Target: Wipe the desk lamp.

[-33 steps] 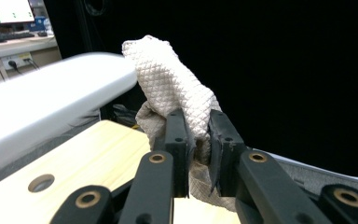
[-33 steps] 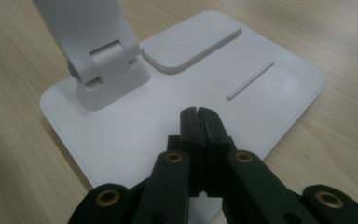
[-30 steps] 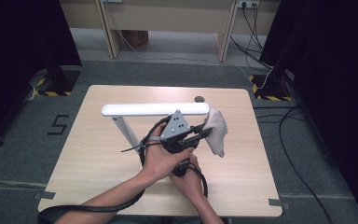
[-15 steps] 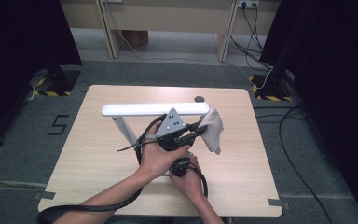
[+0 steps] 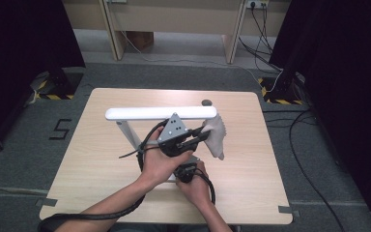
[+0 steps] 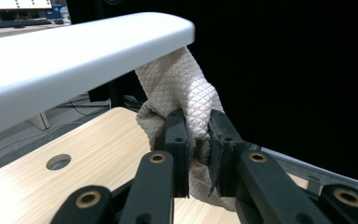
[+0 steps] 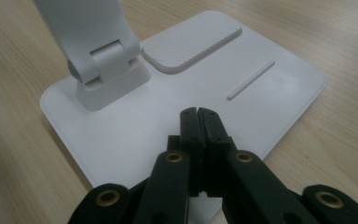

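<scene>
A white desk lamp stands on the wooden table, its long bar head (image 5: 159, 113) (image 6: 74, 51) held level above the top. A cream quilted cloth (image 5: 216, 137) (image 6: 186, 88) hangs at the bar's right end. My left gripper (image 5: 204, 133) (image 6: 198, 140) is shut on a fold of this cloth just below the bar. My right gripper (image 5: 184, 170) (image 7: 198, 114) is shut with nothing between its jaws, its tips resting on the lamp's flat white base (image 7: 205, 70), near the hinge of the lamp's arm (image 7: 98, 51). In the high view the left hand covers most of the base.
The table (image 5: 101, 159) has a round cable hole (image 5: 206, 102) (image 6: 58, 162) at the back, behind the bar's right end. Both grippers' cables loop over the near part of the table. Dark curtains and floor cables surround the table.
The left gripper and the cloth in it have shifted slightly to the left by the bar's end. The right gripper has stayed on the base.
</scene>
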Demonstrator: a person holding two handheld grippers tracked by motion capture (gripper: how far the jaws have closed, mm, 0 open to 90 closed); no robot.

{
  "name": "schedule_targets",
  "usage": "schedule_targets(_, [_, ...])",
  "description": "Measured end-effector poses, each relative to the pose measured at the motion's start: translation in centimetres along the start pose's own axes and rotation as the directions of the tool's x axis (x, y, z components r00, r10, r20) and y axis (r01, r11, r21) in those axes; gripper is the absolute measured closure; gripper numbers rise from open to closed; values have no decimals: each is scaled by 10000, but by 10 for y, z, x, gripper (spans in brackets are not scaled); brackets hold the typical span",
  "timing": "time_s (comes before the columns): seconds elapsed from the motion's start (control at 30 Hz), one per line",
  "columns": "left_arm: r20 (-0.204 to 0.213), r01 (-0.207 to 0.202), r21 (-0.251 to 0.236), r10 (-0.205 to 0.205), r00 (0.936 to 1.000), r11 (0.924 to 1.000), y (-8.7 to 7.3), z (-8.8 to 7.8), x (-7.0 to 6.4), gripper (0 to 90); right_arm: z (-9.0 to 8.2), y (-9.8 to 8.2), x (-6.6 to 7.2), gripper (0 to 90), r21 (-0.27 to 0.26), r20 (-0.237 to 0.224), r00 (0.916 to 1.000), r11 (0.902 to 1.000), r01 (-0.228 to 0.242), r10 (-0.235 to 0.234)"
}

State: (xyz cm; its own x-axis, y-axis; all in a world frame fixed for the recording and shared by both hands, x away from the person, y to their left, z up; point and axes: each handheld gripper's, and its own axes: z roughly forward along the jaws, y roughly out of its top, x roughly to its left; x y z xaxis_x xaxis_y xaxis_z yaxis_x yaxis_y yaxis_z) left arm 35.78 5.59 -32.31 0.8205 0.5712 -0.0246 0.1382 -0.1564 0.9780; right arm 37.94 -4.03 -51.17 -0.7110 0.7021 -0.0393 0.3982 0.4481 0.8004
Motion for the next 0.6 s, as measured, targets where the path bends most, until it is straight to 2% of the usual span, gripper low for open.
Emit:
schedule_targets(0.23, [-114, 2, -452, -7, 9999, 9990, 9, -8, 1, 801, 0, 0, 0, 900, -2, 12, 10000, 10000, 15, -15])
schedule_targets(0.6, [-228, 154, -695, -170, 9996, 9975, 7, -14, 3, 801, 0, 0, 0, 900, 20, 28, 10000, 10000, -14, 14])
